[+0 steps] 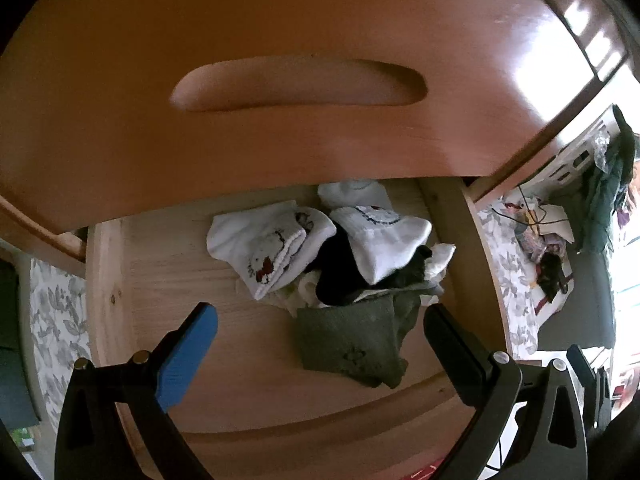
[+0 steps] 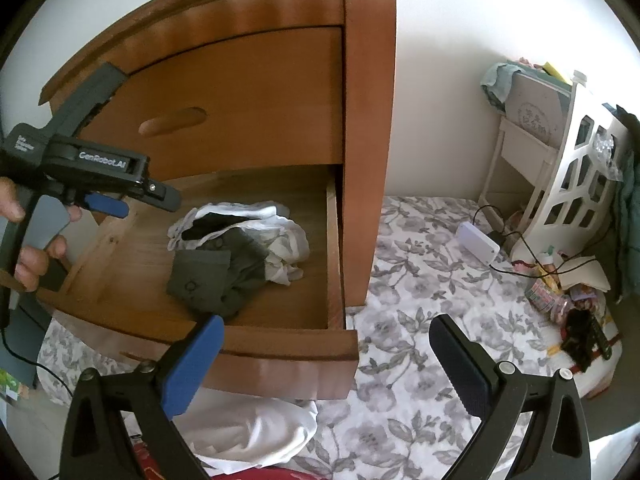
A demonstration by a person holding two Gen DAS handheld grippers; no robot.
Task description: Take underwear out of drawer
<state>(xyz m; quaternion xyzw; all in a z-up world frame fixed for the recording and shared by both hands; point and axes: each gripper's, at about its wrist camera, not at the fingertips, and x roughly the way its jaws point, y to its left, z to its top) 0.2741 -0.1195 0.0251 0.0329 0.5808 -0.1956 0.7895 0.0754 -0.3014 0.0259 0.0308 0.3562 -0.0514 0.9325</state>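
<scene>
The nightstand's bottom drawer stands pulled out. On its wooden floor lies a heap of clothes: a grey-green underwear piece at the front, a black garment, and white printed pieces behind. My left gripper hovers open above the drawer, with the grey piece between and below its fingers, apart from them. My right gripper hangs open and empty outside the drawer's front right corner.
The shut upper drawer front with its recessed handle overhangs the back of the heap. A floral sheet covers the floor at the right, with a white box, cables, clutter and a white rack. White cloth lies below the drawer.
</scene>
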